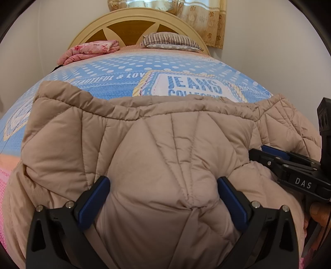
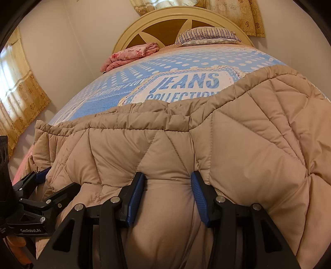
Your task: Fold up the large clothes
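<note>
While angled downward, left gripper (image 1: 163, 198) and right gripper (image 2: 167, 194) each pinch a bulge of the beige quilted jacket (image 1: 144, 144); bed (image 1: 103, 70) at twelve o'clock.

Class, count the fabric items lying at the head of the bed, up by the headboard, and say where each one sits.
2. A folded pink floral cloth lies on the left, and a striped pillow on the right against the headboard. The quilted jacket may hide others nearer the camera.
</note>
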Tool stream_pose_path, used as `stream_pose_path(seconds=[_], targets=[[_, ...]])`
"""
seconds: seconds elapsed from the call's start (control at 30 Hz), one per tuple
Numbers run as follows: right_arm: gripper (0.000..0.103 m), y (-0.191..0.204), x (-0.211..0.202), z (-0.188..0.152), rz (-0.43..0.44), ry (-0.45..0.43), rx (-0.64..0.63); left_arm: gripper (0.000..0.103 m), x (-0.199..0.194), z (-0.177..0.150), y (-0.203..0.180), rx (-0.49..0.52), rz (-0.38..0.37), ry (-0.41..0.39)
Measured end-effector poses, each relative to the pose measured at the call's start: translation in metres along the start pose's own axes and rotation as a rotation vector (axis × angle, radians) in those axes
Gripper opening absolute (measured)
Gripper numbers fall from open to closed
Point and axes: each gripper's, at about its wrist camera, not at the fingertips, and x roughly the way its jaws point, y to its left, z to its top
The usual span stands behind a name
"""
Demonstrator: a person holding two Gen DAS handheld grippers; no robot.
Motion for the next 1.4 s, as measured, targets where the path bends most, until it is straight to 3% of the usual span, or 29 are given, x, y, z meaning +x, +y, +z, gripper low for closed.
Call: stream_pose_path(seconds=[0.2, 0.37, 0.53, 0.73, 1.4], targets=[[0.049, 0.002, 0.0, 0.0, -0.009, 0.001, -0.005, 0.103, 0.002, 0.0, 0.0, 0.006, 0.006, 0.005], [0.049, 0.013, -0.012, 0.002, -0.079, 0.03, 0.004, 0.103, 0.003, 0.0, -0.001, 0.009, 0.013, 0.007], [0.049, 0.033, -0.055, -0.014, -0.055, -0.071, 0.033, 0.103, 0.003, 0.001, 0.0, 0.007, 0.012, 0.006], [0.051, 0.035, -0.036, -0.039, -0.091, -0.086, -0.04, 0.103, 0.002, 0.001, 0.0, 0.006, 0.009, 0.003], [0.053, 0.034, -0.02, -0.039, -0.111, -0.04, -0.053, 0.103, -0.009, -0.001, -0.001, 0.026, 0.016, 0.017]])
